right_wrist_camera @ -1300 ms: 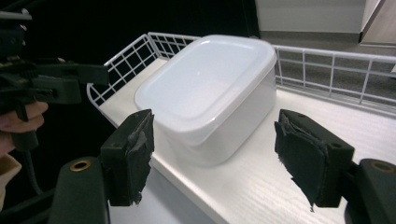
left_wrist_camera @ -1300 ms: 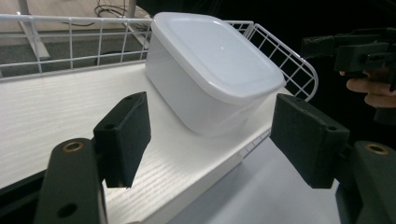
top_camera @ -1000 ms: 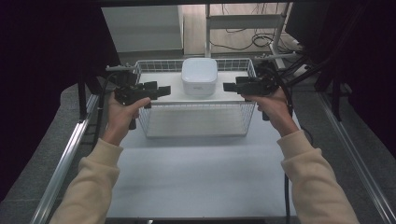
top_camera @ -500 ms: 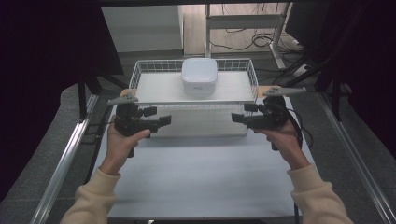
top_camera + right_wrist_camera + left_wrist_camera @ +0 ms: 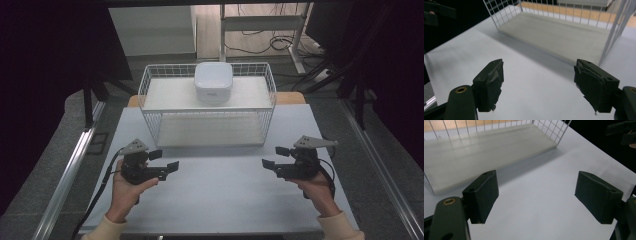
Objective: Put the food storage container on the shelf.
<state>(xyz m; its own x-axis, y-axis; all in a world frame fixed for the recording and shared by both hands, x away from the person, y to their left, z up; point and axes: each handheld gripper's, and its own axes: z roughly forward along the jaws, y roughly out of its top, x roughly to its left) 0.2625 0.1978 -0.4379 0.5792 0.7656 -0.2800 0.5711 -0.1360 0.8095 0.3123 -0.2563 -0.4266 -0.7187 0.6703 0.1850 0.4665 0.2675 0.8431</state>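
The white table [image 5: 220, 200] carries a wire basket [image 5: 150, 87] at 12 o'clock, with a white lidded box [image 5: 213, 81] on its upper shelf. The left gripper [image 5: 164, 160], at 8 o'clock from the box, has just been opening; its jaws stand spread with nothing between them. The right gripper [image 5: 275, 156], at 4 o'clock, is spread too and empty. Both are well apart from the box.
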